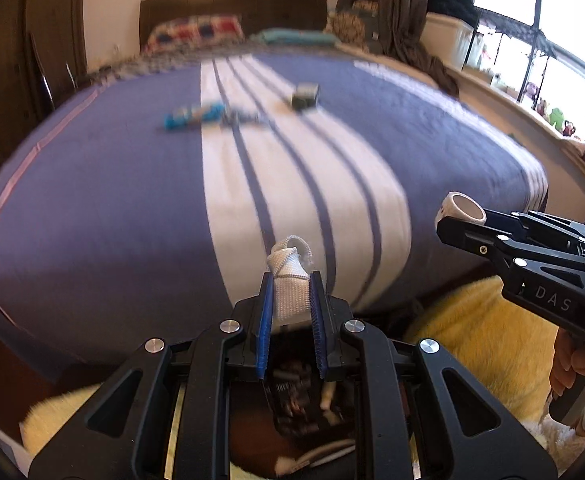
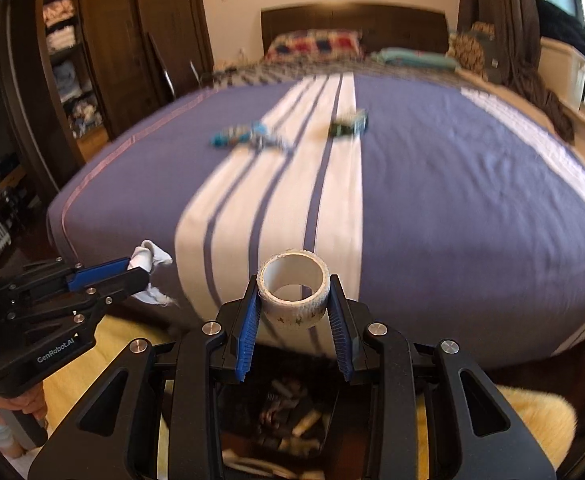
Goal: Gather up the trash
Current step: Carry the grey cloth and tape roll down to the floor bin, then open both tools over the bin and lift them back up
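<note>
My left gripper (image 1: 291,286) is shut on a crumpled white cloth scrap (image 1: 290,280), held past the foot of the bed. In the right wrist view the left gripper (image 2: 132,270) shows at the left with the cloth scrap (image 2: 150,258) in it. My right gripper (image 2: 293,300) is shut on a white tape roll (image 2: 294,308), its hole facing up. The tape roll (image 1: 462,210) also shows in the right gripper (image 1: 458,220) at the right of the left wrist view. A dark bin (image 2: 280,420) with trash inside lies below both grippers. On the bed lie a blue wrapper (image 1: 194,116) and a small dark box (image 1: 305,96).
The bed (image 1: 92,200) has a purple cover with white stripes. A yellow fluffy rug (image 1: 472,340) lies on the floor around the bin. A dark wardrobe (image 2: 72,60) stands to the left, a window ledge (image 1: 512,120) with small items to the right. A hand (image 1: 576,368) holds the right gripper's handle.
</note>
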`<state>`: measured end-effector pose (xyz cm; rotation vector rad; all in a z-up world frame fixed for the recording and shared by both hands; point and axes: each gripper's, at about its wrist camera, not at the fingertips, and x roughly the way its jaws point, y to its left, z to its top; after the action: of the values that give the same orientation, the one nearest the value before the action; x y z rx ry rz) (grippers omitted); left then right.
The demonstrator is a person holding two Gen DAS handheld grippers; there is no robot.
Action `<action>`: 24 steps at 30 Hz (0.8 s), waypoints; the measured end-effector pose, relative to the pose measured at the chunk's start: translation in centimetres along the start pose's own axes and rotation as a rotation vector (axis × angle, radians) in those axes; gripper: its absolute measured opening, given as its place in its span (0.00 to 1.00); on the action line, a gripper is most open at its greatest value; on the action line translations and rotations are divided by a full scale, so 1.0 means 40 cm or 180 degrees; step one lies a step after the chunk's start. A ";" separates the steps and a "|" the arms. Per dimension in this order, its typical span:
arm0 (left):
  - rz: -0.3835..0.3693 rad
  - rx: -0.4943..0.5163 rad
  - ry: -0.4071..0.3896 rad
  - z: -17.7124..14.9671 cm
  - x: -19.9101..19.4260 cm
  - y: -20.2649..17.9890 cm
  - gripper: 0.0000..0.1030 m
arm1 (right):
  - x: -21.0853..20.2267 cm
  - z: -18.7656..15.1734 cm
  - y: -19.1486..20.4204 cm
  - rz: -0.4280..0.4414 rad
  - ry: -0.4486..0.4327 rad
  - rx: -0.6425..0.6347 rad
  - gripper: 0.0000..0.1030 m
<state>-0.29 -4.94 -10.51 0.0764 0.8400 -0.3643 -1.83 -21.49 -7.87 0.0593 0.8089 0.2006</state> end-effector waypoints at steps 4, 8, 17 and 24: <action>-0.0053 -0.0064 0.0314 -0.069 0.077 0.005 0.16 | 0.072 -0.066 -0.003 0.0017 0.0312 0.0054 0.33; -0.0096 -0.0126 0.0585 -0.130 0.151 0.003 0.16 | 0.136 -0.122 -0.003 0.0042 0.0570 0.0103 0.33; -0.0170 -0.0226 0.1061 -0.232 0.276 0.013 0.16 | 0.256 -0.214 -0.004 0.0038 0.1030 0.0172 0.32; -0.0237 -0.0233 0.1313 -0.274 0.334 0.015 0.16 | 0.302 -0.238 -0.001 0.0061 0.1200 0.0190 0.32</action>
<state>0.24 -5.92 -27.76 0.0529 1.2657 -0.3936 -0.60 -19.33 -23.05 0.0871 1.1905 0.2087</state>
